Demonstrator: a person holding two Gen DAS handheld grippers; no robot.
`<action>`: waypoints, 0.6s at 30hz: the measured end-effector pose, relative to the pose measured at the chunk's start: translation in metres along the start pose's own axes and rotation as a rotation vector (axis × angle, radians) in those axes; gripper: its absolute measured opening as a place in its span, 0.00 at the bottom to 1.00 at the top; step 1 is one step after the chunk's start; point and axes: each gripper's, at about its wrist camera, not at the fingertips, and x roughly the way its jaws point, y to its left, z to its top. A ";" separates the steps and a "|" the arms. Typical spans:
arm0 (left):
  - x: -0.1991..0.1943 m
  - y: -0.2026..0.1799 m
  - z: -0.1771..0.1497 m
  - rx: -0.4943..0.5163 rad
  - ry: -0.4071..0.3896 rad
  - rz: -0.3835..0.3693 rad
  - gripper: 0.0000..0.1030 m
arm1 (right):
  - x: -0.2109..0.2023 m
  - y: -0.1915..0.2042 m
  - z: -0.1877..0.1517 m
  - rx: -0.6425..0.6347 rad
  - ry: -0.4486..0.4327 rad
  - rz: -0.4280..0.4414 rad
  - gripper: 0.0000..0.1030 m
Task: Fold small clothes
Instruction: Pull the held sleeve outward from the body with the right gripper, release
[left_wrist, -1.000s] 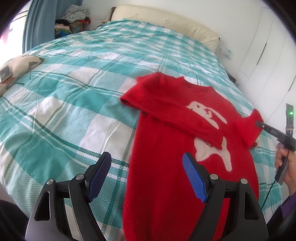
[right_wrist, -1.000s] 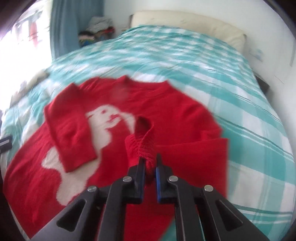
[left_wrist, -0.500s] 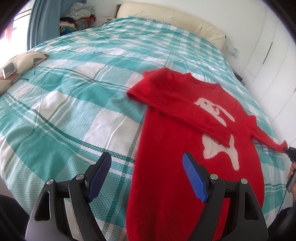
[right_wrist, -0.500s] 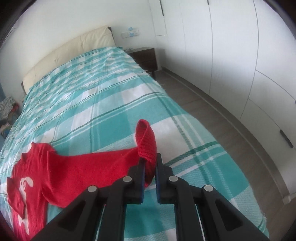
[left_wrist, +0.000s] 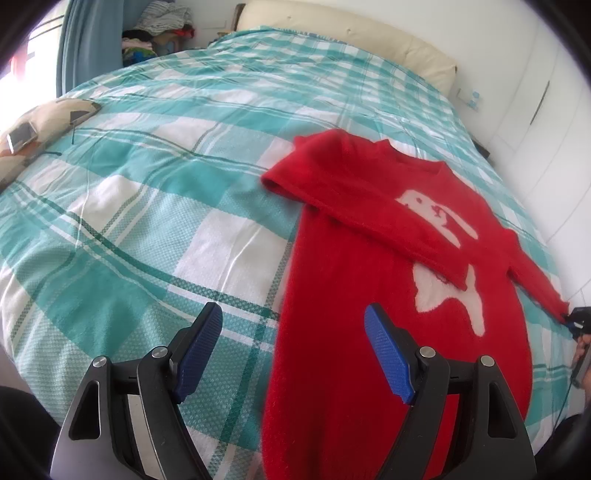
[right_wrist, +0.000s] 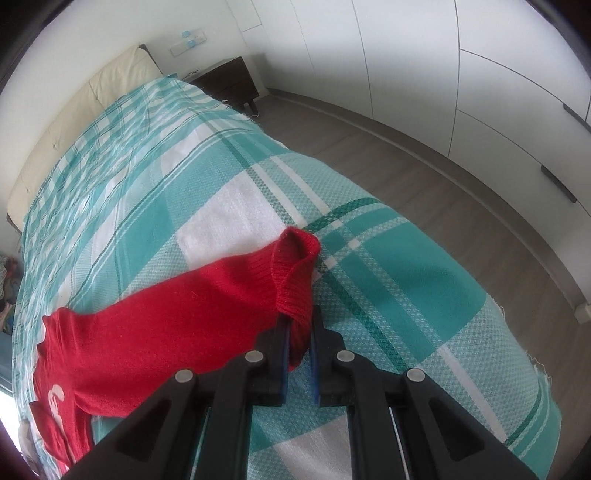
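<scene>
Sweater (left_wrist: 354, 280) first: it is red with a white animal shape on the chest, and it lies flat on the teal-and-white checked bedspread (left_wrist: 155, 206), toward the right half of the bed as my left camera sees it. One sleeve is folded across the chest and partly covers the white figure. The other sleeve (right_wrist: 184, 314) is stretched straight out to the side over the bedspread. My right gripper (right_wrist: 297, 354) has its fingers clamped on that sleeve's ribbed cuff (right_wrist: 295, 273), which stands up above the tips. My left gripper (left_wrist: 293, 354) hovers over the sweater's lower edge, its blue pads (left_wrist: 386, 350) spread wide and touching nothing. I can read no brand, label or writing on the sweater or anywhere else. A cream headboard (left_wrist: 347, 33) stands at the far end of the bed.
</scene>
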 end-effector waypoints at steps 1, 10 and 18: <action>0.000 0.000 0.000 0.003 0.001 0.003 0.78 | 0.000 -0.001 -0.001 0.006 0.002 0.004 0.08; 0.000 -0.003 -0.003 0.028 0.001 0.025 0.78 | -0.009 -0.018 0.001 0.075 -0.017 -0.022 0.11; -0.024 -0.010 0.006 0.093 -0.056 0.043 0.78 | -0.059 -0.029 0.001 0.062 -0.177 -0.155 0.18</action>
